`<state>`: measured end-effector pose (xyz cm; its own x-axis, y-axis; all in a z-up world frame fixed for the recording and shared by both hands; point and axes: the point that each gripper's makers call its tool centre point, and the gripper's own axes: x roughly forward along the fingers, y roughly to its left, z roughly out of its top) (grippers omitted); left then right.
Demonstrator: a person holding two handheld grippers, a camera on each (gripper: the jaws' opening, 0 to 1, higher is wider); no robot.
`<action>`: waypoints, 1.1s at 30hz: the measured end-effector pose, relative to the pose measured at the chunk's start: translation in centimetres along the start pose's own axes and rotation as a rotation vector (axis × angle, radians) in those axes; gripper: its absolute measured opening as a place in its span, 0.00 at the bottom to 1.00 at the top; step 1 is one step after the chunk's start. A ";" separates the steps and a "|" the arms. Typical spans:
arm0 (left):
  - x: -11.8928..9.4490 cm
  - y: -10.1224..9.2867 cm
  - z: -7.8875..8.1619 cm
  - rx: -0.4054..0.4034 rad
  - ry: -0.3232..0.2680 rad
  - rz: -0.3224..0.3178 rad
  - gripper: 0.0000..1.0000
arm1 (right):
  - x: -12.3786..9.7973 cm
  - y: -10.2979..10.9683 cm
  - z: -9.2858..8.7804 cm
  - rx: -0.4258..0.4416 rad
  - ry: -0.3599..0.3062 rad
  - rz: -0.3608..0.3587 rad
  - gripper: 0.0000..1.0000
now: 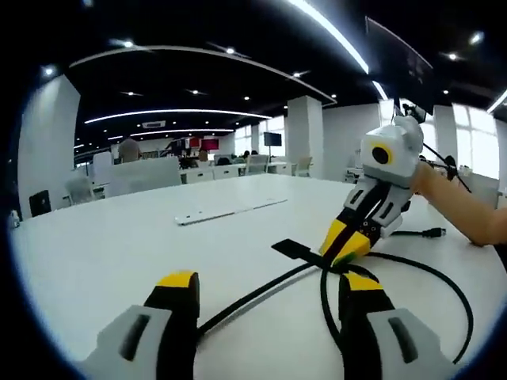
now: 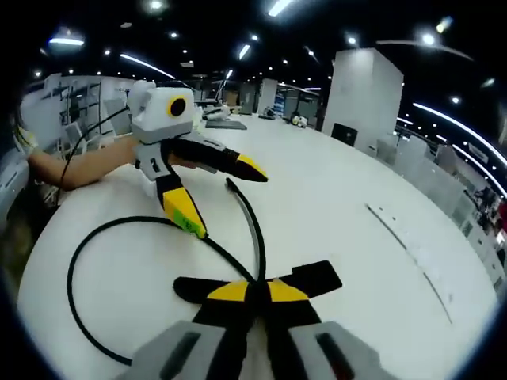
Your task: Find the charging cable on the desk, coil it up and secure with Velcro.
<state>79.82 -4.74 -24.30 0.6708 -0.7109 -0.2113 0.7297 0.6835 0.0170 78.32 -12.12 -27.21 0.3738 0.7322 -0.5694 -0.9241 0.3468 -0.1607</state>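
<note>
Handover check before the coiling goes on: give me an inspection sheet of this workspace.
Surface: white table, matte, bare over most of its width.
Job's things: black charging cable lying in a loose loop; plug end near the person's arm; black Velcro strap on the cable at the right claw.
Clutter: a thin pale strip lying flat farther back.
Grippers: right claw shut on the cable at the strap; left claw open, the cable passing between its jaws.
Cables: thin black lead running off the left claw's body.
Surroundings: open office, white pillars, ceiling light strips, desks and chairs behind.
</note>
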 end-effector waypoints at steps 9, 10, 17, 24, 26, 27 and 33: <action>0.5 -0.2 -0.7 0.074 0.032 -0.006 0.83 | 0.0 0.0 0.0 0.023 -0.010 0.004 0.09; 0.5 -0.2 -1.0 0.086 0.044 -0.006 0.83 | 0.0 0.0 0.0 0.021 -0.009 0.003 0.09; 0.8 -0.3 -1.8 0.092 0.068 -0.016 0.84 | 0.1 0.0 -0.1 0.017 -0.002 -0.002 0.09; 0.8 -1.0 -1.8 0.090 0.082 -0.035 0.91 | 0.1 0.0 -0.1 0.001 0.012 -0.011 0.09; 0.8 -1.0 -1.9 0.078 0.083 -0.037 0.91 | 0.1 0.0 -0.2 0.002 0.013 -0.012 0.09; 0.8 -1.0 -2.0 0.075 0.083 -0.036 0.92 | 0.1 0.0 -0.2 0.002 0.014 -0.013 0.09; 0.8 -0.8 -2.4 0.035 0.079 -0.033 0.93 | 0.0 -0.2 -0.3 0.005 0.018 -0.016 0.09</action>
<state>79.45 -5.42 -26.79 0.6350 -0.7166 -0.2886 0.7562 0.6530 0.0422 78.45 -12.30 -27.41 0.3871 0.7160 -0.5809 -0.9175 0.3616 -0.1658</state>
